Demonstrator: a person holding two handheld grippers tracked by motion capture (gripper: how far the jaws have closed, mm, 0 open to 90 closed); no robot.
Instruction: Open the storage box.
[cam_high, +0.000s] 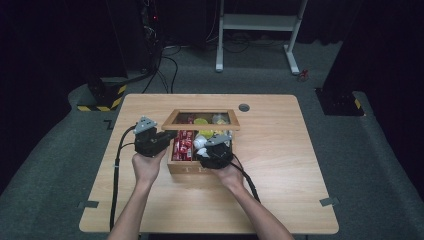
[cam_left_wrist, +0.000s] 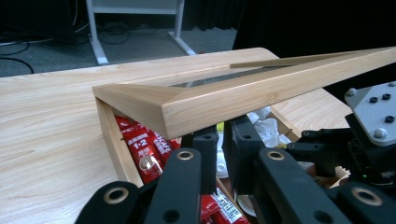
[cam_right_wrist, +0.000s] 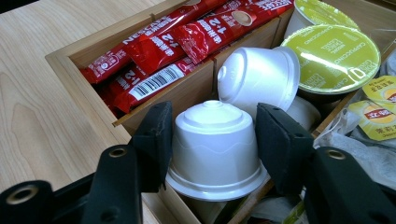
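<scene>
A wooden box (cam_high: 190, 168) sits mid-table with its glass-paned lid (cam_high: 201, 112) raised. My left gripper (cam_high: 169, 136) is at the box's left side. In the left gripper view its jaws (cam_left_wrist: 222, 137) are nearly together, with the tips tucked under the lid's frame (cam_left_wrist: 261, 93) and nothing between them. My right gripper (cam_high: 214, 142) reaches into the box from the front. Its jaws (cam_right_wrist: 215, 135) are shut on an upturned white coffee capsule (cam_right_wrist: 212, 144). Red sachets (cam_right_wrist: 187, 37) fill the left compartment. A second white capsule (cam_right_wrist: 257, 74) and green-lidded capsules (cam_right_wrist: 338, 56) lie behind.
Yellow tea bags (cam_right_wrist: 378, 112) and white wrappers lie in the box's right part. The light wooden table (cam_high: 280, 165) has a round cable hole (cam_high: 244, 107) behind the box. A white desk frame (cam_high: 260, 22) and a yellow-black striped base (cam_high: 102, 100) stand on the floor beyond.
</scene>
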